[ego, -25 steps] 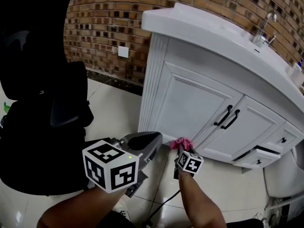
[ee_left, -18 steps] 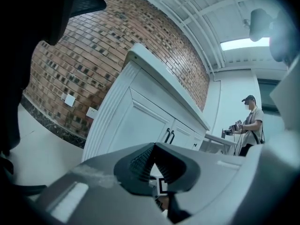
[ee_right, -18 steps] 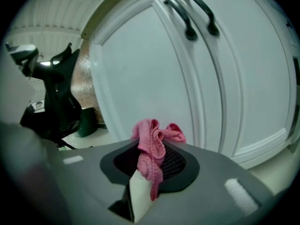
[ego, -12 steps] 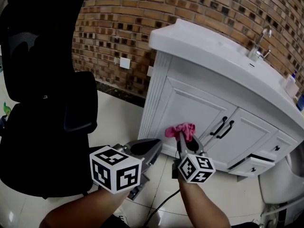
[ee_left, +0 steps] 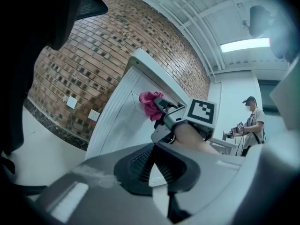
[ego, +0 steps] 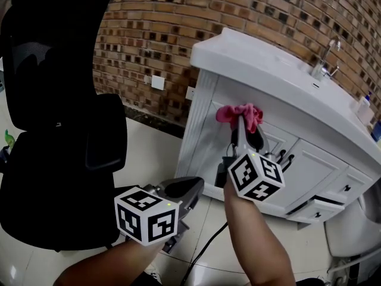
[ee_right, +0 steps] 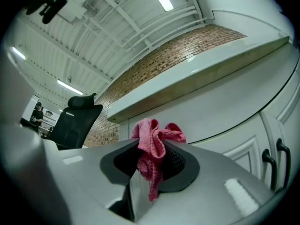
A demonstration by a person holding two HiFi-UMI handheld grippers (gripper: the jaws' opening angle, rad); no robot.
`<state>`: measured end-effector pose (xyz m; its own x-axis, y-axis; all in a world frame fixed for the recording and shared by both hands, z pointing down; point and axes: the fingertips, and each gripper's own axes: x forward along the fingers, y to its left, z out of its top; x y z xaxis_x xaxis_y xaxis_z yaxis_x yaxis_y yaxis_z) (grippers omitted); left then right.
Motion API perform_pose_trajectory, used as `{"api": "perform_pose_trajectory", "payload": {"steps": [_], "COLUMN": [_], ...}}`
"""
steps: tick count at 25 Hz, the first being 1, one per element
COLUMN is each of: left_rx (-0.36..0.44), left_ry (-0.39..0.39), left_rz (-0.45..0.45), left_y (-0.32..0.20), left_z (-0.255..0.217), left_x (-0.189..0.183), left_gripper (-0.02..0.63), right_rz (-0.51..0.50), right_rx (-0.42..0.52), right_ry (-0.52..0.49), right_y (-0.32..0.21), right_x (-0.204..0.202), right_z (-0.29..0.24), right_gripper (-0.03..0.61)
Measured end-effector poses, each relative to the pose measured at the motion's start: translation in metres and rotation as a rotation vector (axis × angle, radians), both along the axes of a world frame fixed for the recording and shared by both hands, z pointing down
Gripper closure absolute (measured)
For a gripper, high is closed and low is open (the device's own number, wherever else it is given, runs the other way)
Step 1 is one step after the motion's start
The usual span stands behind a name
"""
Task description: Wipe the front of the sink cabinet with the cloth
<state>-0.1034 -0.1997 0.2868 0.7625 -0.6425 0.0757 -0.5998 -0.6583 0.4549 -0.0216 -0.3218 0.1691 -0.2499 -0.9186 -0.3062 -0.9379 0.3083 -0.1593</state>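
Pink crumpled terry cloth [ego: 240,113] is pinched in the right claw [ee_right: 151,161], whose jaws are closed tight on it, with a tail hanging between them. The cloth is held high on the front of the white panelled sink cabinet [ego: 205,130], just under the basin top. The left claw [ee_left: 154,159] hangs lower, jaws together and empty, pointing toward the cabinet.

I see a glossy, pale tiled floor [ego: 152,154] in the lower middle of the frame. A black office chair [ego: 53,159] stands on it at left and the white sink cabinet [ego: 208,142] at right. A black cable [ego: 205,252] trails at bottom centre.
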Motion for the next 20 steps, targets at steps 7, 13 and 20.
{"api": "perform_pose_trajectory", "payload": {"steps": [7,13,20], "left_rx": [0.0,0.0,-0.004], "left_ry": [0.012,0.013,0.005], "left_rz": [-0.001,-0.002,-0.001], "left_y": [0.0,-0.001,-0.001], "left_z": [-0.002,-0.001,0.001], "left_x": [-0.005,-0.003,-0.002], "left_gripper": [0.607,0.607,0.607], "right_rz": [0.107,0.114,0.096], "right_rx": [0.057,0.077,0.041], "right_ry": [0.12,0.181,0.176], "right_y": [-0.012,-0.011,-0.013], "right_x": [-0.009,-0.013,-0.016], "right_z": [0.006,0.018,0.037], "right_gripper": [0.476,0.476,0.476]}}
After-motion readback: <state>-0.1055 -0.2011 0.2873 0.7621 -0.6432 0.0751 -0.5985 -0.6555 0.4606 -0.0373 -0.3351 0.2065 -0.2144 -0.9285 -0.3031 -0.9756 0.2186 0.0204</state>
